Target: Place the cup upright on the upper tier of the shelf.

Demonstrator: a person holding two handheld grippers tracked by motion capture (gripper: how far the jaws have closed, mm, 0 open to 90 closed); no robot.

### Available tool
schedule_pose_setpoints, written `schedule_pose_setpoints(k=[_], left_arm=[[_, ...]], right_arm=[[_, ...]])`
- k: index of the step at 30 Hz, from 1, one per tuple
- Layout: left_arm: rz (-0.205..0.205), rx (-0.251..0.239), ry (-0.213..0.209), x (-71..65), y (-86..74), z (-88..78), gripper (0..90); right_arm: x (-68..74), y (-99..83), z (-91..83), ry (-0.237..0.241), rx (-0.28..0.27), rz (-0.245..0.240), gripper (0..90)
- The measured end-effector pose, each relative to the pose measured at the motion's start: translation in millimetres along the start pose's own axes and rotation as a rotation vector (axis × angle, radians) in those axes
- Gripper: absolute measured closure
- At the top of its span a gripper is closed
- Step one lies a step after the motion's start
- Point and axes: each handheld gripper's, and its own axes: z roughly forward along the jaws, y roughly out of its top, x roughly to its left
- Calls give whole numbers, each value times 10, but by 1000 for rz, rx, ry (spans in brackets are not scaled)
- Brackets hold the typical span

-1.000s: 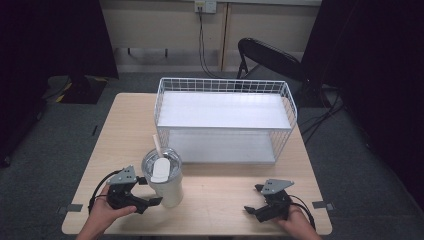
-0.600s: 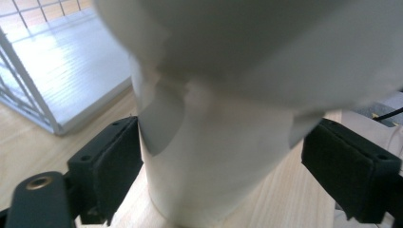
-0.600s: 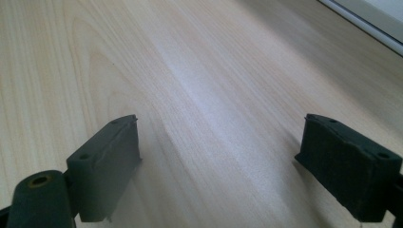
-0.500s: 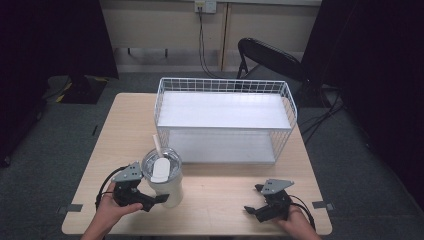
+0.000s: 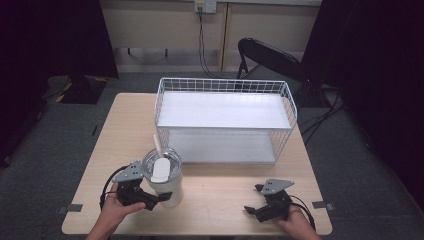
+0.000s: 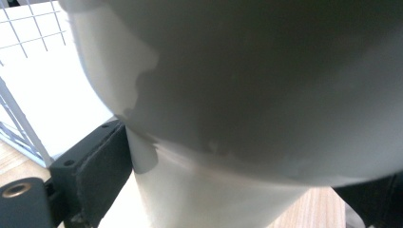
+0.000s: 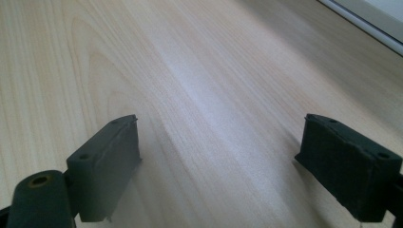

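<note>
white tumbler point(image 5: 164, 181) standing upright just in front of the wire basket point(image 5: 223, 120), off its front left corner, close but not touching as far as i can tell. clear lid on top with a white slider tab, and a pale straw poking up tilted back toward the basket. body narrows toward the base point(image 6: 199, 194).

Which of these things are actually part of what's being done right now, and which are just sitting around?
In use:
- white tumbler with lid and straw
- left tool, its jaws around the tumbler and just been opening

Just there:
- wire basket
- right tool, open, resting on the table
- black chair
</note>
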Motion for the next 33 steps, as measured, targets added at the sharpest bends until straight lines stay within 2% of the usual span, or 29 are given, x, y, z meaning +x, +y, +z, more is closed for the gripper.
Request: schedule_pose_setpoints(k=[11, 16, 19, 23, 29, 33], left_arm=[[4, -97, -24, 29, -74, 93, 45], [27, -108, -25, 35, -87, 110, 54], [68, -117, -13, 31, -96, 114, 65], [93, -122, -6, 19, -94, 119, 78], [120, -133, 3, 11, -103, 115, 87], [116, -148, 10, 3, -118, 114, 90]], right_arm=[[0, 0, 0, 0, 0, 0, 126], [0, 0, 0, 0, 0, 0, 125], [0, 0, 0, 0, 0, 0, 125], [0, 0, 0, 0, 0, 0, 125], [0, 0, 0, 0, 0, 0, 126], [0, 0, 0, 0, 0, 0, 125]])
